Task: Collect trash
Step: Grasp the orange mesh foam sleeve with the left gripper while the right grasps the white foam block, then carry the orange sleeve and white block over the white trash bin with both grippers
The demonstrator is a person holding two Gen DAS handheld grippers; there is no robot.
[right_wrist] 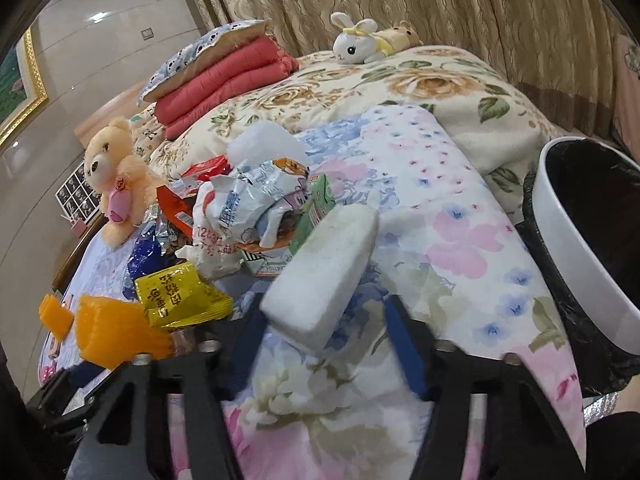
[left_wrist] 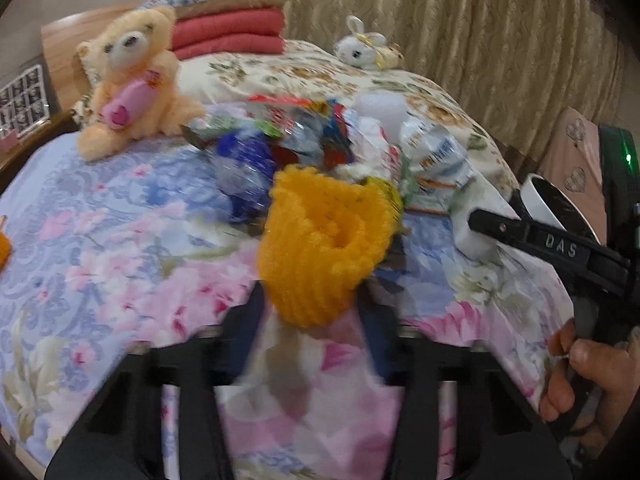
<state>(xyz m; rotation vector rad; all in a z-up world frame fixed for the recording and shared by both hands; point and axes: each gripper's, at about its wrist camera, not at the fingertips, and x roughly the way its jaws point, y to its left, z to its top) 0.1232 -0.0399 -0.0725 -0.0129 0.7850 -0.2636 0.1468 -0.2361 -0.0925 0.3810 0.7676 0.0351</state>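
A pile of crumpled wrappers (left_wrist: 328, 140) lies on the floral bedspread; it also shows in the right wrist view (right_wrist: 248, 208). My left gripper (left_wrist: 312, 300) is shut on an orange foam net (left_wrist: 324, 248) and holds it above the bed in front of the pile. My right gripper (right_wrist: 324, 312) is shut on a white foam block (right_wrist: 324, 276), right of the pile. The orange net (right_wrist: 116, 328) shows at the lower left of the right wrist view. A white trash bin (right_wrist: 576, 248) with a black liner stands at the bed's right edge.
A peach teddy bear (left_wrist: 132, 80) sits left of the pile. A white rabbit toy (right_wrist: 360, 44) lies on the flowered blanket behind. Folded red quilts (right_wrist: 224, 76) are stacked at the headboard. Curtains hang behind the bed. The right gripper's body (left_wrist: 560, 248) shows at the right.
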